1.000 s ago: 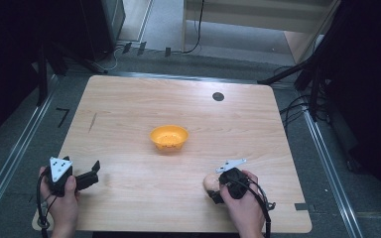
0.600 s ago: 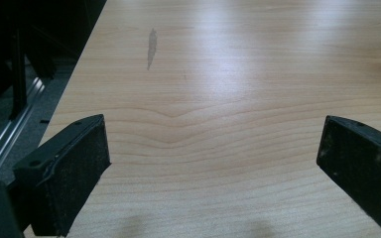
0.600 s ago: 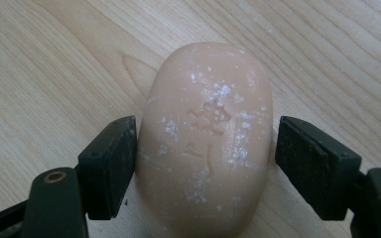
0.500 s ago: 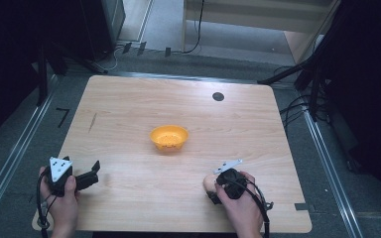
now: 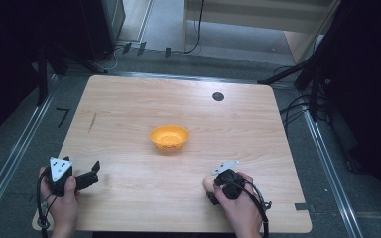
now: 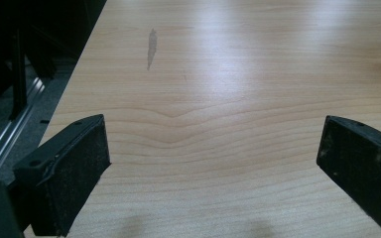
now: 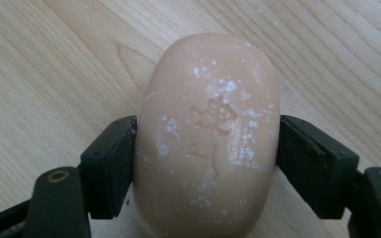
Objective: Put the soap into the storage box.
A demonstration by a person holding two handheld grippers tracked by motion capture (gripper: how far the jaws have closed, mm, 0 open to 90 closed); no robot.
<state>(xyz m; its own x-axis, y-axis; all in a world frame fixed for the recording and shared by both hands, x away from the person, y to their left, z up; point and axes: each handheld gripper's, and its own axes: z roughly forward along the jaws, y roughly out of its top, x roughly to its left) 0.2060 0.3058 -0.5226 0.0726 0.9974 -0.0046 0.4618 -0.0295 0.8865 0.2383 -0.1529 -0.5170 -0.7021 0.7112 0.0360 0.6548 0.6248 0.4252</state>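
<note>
Right gripper [image 5: 212, 187] sits near the table's [image 5: 129, 99] near edge, right of centre; its jaws have just been closing and now press both sides of the soap [image 7: 208, 134], which lies on the wood. Left gripper [image 5: 95, 172] rests at the near left corner, jaws wide apart with nothing between them, close to the left edge. The bowl [image 5: 169, 138] stands mid-table, well apart from both grippers. Bare wood lies open all around the bowl, out to the far edge
</note>
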